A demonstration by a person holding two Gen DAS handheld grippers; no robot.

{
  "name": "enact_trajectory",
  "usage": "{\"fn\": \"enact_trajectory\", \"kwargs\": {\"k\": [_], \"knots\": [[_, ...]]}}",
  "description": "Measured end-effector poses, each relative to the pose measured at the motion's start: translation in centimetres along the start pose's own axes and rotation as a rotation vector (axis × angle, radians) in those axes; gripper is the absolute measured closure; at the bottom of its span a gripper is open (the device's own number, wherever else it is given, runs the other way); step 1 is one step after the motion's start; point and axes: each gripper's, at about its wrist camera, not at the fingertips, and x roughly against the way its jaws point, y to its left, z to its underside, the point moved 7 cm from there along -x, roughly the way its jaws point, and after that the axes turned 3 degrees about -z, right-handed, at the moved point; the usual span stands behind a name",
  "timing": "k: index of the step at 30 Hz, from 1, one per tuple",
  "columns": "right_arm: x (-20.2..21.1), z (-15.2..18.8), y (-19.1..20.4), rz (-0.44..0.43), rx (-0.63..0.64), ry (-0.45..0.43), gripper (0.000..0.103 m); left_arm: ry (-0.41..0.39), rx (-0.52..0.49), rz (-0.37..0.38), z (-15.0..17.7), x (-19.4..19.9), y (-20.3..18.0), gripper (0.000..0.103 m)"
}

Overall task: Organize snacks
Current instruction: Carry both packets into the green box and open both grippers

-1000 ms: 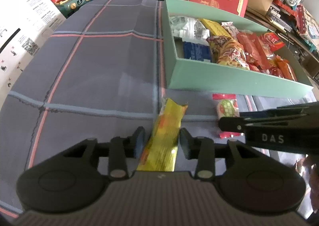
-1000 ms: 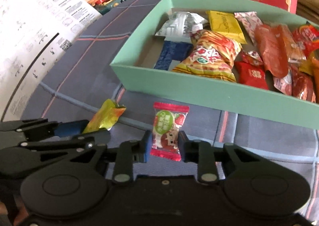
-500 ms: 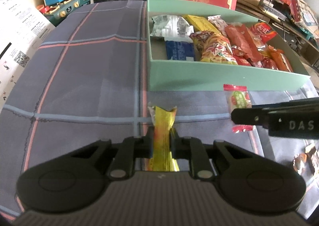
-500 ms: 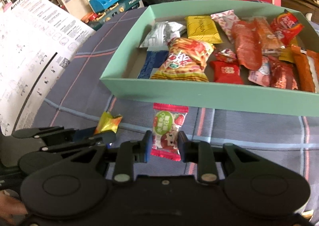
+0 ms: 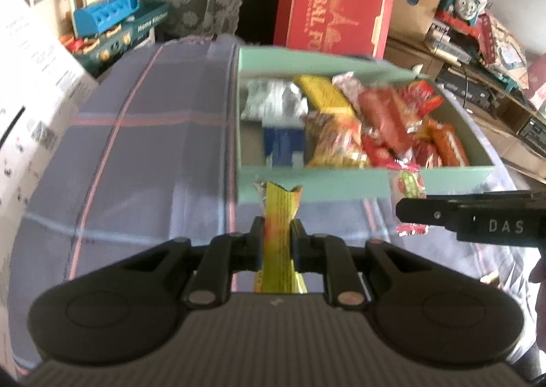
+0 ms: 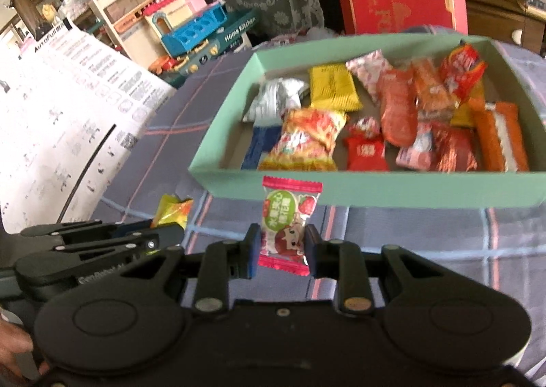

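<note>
My left gripper (image 5: 277,228) is shut on a long yellow snack packet (image 5: 279,216) and holds it above the cloth, just short of the near wall of the green box (image 5: 341,182). My right gripper (image 6: 280,242) is shut on a small red and green strawberry candy packet (image 6: 288,216), also lifted, in front of the green box (image 6: 375,189). The box holds several snacks. The right gripper shows in the left wrist view (image 5: 477,220) with the candy (image 5: 409,182). The left gripper (image 6: 102,240) and yellow packet (image 6: 172,211) show in the right wrist view.
The table carries a grey-blue checked cloth (image 5: 136,148). A white printed sheet (image 6: 51,114) lies at the left. A red box (image 5: 334,12), toy kitchen sets (image 6: 198,32) and a toy train (image 5: 460,5) stand behind the table.
The left gripper closed on the yellow packet and lifted it. Both grippers have risen and moved toward the green box with their packets.
</note>
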Motion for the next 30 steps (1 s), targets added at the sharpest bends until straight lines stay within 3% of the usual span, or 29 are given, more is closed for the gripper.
{"fn": "enact_trajectory", "kwargs": {"k": [10,16,22,30], "knots": [[0.5,-6.4,-2.3,0.017,-0.043,-0.053,0.077,-0.039,-0.012,0.015,-9.3,-2.6,-1.5,0.088],[-1.9,-10.5,-3.9,0.027,-0.063,-0.059,0.077,-0.016,-0.015,0.014,-14.7,-6.9,-2.2,0.088],[-5.2,-13.0,-5.5,0.020,-0.083,-0.039,0.077,0.028,-0.018,0.000,-17.7,-11.9,-2.7,0.088],[-7.9,-13.6,-7.3,0.019,-0.108,-0.008,0.077,0.066,-0.050,-0.031,-19.5,-16.5,-3.0,0.088]]}}
